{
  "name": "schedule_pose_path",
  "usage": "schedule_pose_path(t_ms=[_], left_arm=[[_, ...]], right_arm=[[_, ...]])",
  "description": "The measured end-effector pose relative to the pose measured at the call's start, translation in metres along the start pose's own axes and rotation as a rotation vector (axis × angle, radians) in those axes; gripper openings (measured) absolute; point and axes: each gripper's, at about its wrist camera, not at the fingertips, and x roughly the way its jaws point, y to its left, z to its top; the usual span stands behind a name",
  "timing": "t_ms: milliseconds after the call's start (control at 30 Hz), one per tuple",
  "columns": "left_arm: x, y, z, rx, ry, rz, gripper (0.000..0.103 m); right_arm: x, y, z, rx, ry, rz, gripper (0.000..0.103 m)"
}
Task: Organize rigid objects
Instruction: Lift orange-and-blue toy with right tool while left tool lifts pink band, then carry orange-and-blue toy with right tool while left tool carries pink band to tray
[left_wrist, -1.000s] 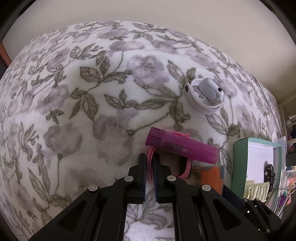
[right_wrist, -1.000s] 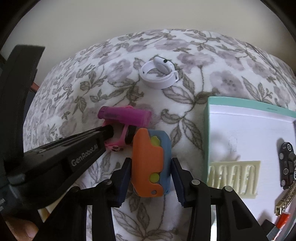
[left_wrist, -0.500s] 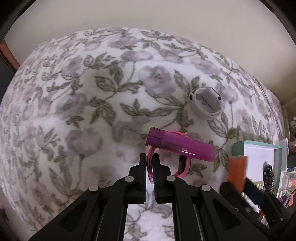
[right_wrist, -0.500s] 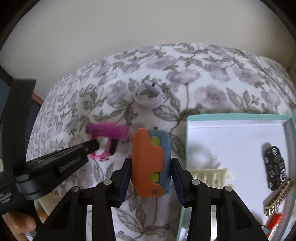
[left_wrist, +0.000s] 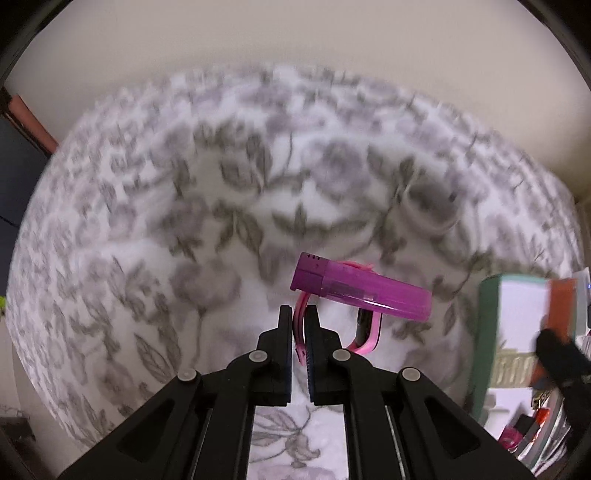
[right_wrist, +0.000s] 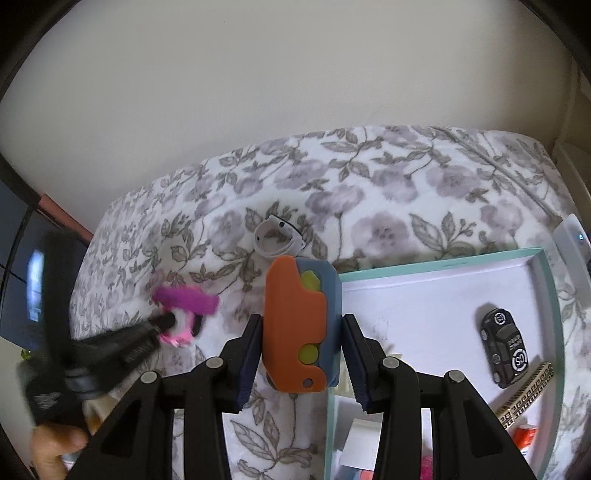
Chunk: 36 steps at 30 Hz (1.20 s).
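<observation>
So on the left, our left hand-held gripper (left_wrist: 299, 328) is clamped tight on the thin pink strap (left_wrist: 298, 314) of the purple gadget (left_wrist: 360, 290), lifted over the floral blanket (left_wrist: 166, 206). Light, but it'll dangle. On the right, our right hand-held gripper (right_wrist: 302, 341) squeezes the orange-and-blue toy (right_wrist: 299, 328) by its flat sides, beside the teal tray (right_wrist: 439, 263). Stiff plastic, probably slick.

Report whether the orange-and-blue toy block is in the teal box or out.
Out. The orange-and-blue plastic block is clamped in the right claw, beside the teal-rimmed box.
</observation>
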Motion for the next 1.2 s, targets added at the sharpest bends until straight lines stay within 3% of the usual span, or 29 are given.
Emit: schedule_pose_path(t_ms=[267,500,633,700,800,833,1033,1200], left_arm=[[0.032,0.009,-0.010,-0.006,0.112,-0.002,0.006],[0.027,0.012,-0.016,0.024,0.098,0.058,0.006],[0.004,0.013,-0.016,0.079,0.000,0.229,0.006],[-0.008,0.011,-0.016,0.101,-0.044,0.279,0.006],[-0.022,-0.001,-0.020,0.196,-0.135,0.473,0.006],[-0.025,-0.006,-0.022,0.226,-0.153,0.502,0.006],[-0.013,-0.024,-0.028,0.327,-0.166,0.602,0.006],[-0.012,-0.020,-0.028,0.305,-0.154,0.594,0.006]], right_arm=[[0.009,-0.005,-0.001,0.007,0.030,-0.009,0.045],[0.003,-0.006,-0.001,0.004,0.028,-0.017,0.045],[-0.005,-0.008,-0.001,0.004,0.014,-0.015,0.045],[-0.008,-0.010,0.000,0.006,0.009,-0.011,0.045],[-0.013,-0.011,0.001,0.010,0.002,-0.004,0.045],[-0.013,-0.011,0.001,0.010,0.000,-0.002,0.045],[-0.016,-0.017,0.001,0.020,-0.001,0.004,0.045],[-0.016,-0.023,0.002,0.036,0.001,0.008,0.045]])
